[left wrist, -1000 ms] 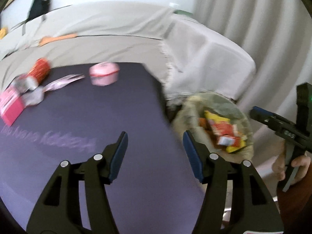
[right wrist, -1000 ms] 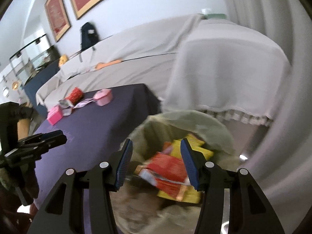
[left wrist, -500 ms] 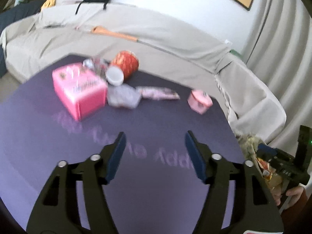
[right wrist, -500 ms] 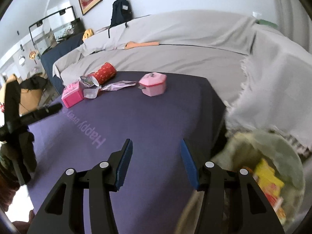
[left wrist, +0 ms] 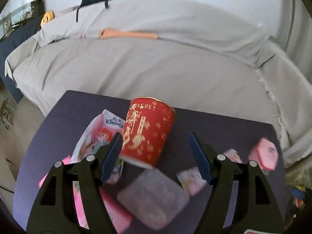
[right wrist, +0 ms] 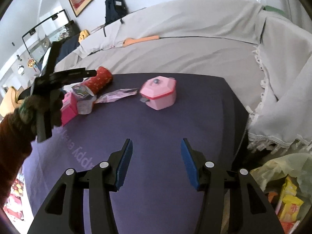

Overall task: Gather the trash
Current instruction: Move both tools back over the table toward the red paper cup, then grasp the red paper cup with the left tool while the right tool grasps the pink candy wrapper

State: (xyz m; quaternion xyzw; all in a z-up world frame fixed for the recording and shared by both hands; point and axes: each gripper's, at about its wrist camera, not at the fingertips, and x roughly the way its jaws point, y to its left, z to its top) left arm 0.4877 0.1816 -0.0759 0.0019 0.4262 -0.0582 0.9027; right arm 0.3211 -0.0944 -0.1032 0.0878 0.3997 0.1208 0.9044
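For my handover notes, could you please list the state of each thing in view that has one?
Left hand-held gripper: open, empty, jaws just widened.
Right hand-held gripper: open, empty.
Red cup: lying on its side.
Pink pot box: lid on.
Tissue pack: lying crumpled.
Trash bag: open, wrappers inside.

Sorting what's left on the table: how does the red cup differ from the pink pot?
The red cup lies on its side; the pink pot stands upright. The cup is a red round tube with gold print; the pot is plain pink, angular, with a lid and knob. The cup sits in the clutter of wrappers under the left gripper, whose jaws have just been opening; the pot stands apart. Both rest on the purple table.
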